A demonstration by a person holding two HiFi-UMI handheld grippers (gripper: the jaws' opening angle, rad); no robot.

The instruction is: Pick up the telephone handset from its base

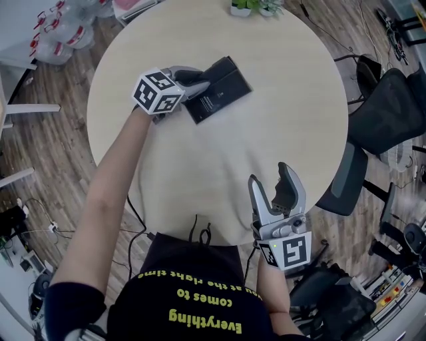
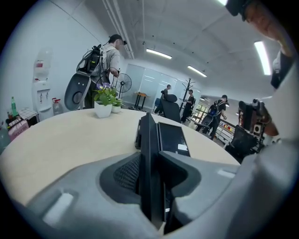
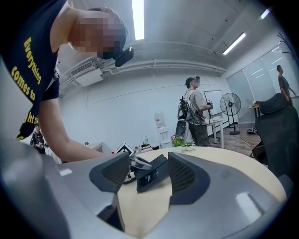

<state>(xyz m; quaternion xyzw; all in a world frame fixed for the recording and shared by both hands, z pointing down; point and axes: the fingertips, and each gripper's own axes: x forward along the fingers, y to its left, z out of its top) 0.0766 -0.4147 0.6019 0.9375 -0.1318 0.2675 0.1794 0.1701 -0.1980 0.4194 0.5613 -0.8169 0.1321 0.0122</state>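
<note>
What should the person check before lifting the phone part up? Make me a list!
1. Left hand-held gripper shut on the telephone handset, which sits between its jaws: ok.
2. Handset already clear of the base: cannot tell.
3. Right hand-held gripper out of the way near the table's front edge, jaws apart and empty: ok.
4. Plant pots at the far edge, well away from the phone: ok.
5. A cord joining handset and base that might tug: cannot tell.
</note>
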